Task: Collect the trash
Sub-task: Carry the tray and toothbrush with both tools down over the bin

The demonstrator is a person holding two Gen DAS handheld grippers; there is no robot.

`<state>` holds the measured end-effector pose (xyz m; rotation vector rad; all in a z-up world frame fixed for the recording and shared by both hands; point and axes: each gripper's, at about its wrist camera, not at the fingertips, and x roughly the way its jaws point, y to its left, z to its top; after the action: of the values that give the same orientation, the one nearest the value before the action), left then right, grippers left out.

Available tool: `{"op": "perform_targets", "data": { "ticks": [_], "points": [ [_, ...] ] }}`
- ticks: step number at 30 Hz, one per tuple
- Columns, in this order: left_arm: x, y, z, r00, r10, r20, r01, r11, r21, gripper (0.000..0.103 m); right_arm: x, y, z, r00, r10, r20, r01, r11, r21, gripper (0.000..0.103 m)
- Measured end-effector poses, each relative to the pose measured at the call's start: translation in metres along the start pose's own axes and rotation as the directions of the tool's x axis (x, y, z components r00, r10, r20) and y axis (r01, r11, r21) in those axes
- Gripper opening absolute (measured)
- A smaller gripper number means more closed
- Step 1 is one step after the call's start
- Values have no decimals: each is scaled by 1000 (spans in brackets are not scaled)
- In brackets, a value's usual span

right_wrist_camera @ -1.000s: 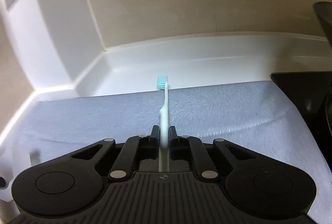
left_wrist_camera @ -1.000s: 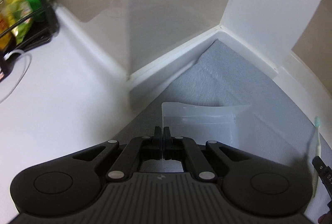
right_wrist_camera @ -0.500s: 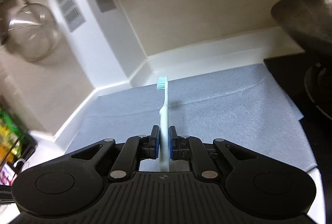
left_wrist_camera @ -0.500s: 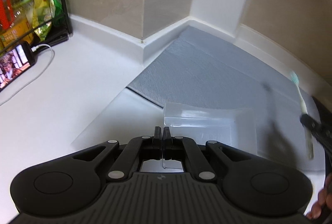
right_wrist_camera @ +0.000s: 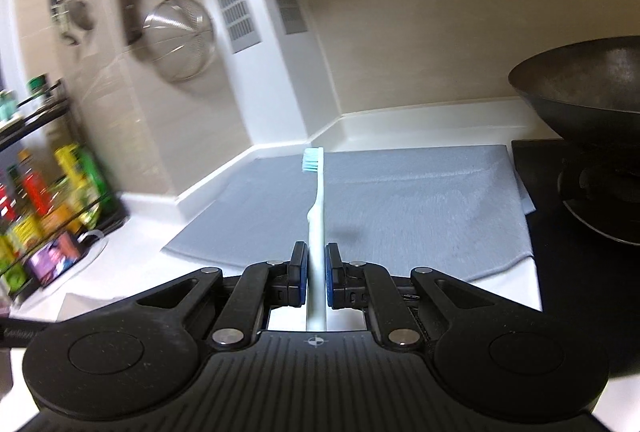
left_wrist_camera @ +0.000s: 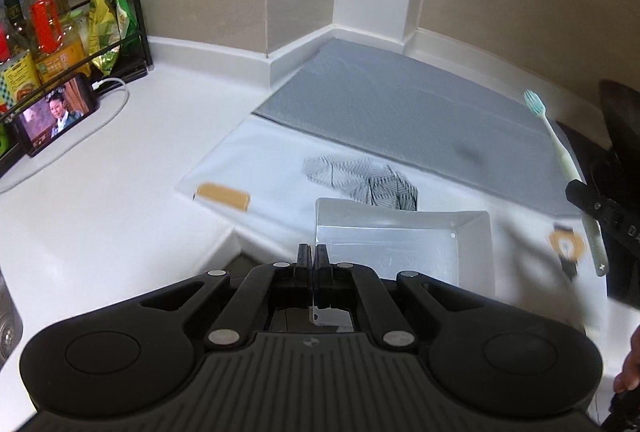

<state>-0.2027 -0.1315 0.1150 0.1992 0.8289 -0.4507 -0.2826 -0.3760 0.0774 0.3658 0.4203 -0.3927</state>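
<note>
My left gripper (left_wrist_camera: pixel 312 259) is shut on the near rim of a clear plastic tray (left_wrist_camera: pixel 404 248), which it holds just above the white counter. My right gripper (right_wrist_camera: pixel 317 260) is shut on a pale toothbrush (right_wrist_camera: pixel 318 208), whose teal bristles point away from me. In the left wrist view the toothbrush (left_wrist_camera: pixel 556 148) slants up at the far right, above the tray's right side. On a white sheet (left_wrist_camera: pixel 272 168) beyond the tray lie a tan piece (left_wrist_camera: pixel 222 195), a crumpled black-and-white wrapper (left_wrist_camera: pixel 360 178) and a small blurred orange and black item (left_wrist_camera: pixel 566 244).
A grey mat (left_wrist_camera: pixel 400 104) covers the counter's back corner. On the left, a phone (left_wrist_camera: pixel 56 116) on a cable leans against a rack of bottles and packets (left_wrist_camera: pixel 48 32). A dark wok (right_wrist_camera: pixel 580 84) sits on the black stove (right_wrist_camera: pixel 560 272) at right. A strainer (right_wrist_camera: pixel 178 44) hangs on the wall.
Both grippers have pulled back from the wall corner, still carrying the tray and the toothbrush. The white sheet with its trash pieces, the phone and the rack have come into view.
</note>
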Motion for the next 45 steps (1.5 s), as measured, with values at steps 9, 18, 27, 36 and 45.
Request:
{"op": "perform_targets", "data": {
  "ticks": [9,18,27,36,45],
  "points": [
    [-18,-9,-53,1000,-7,-27,8,998,58,0,-71,-23,-28,999,48,-3,-48,981,-190,10],
    [-19,-12,-97,997,22,-67,-15,994,107,0,-113,-37,-69,998,39,-50,-52,954,-294,10],
    [-12,-8,-154,989,56,-139,-33,986,162,0,-144,-36,-128,984,17,-178,-90,908,-409,10],
    [1,-11,-199,968,57,-245,-7,979,203,0,-157,-37,-173,950,52,-308,-158,931,-328,10],
    [9,-19,-214,954,25,-297,45,973,226,0,-145,-25,-194,926,85,-367,-198,939,-281,10]
  ]
}}
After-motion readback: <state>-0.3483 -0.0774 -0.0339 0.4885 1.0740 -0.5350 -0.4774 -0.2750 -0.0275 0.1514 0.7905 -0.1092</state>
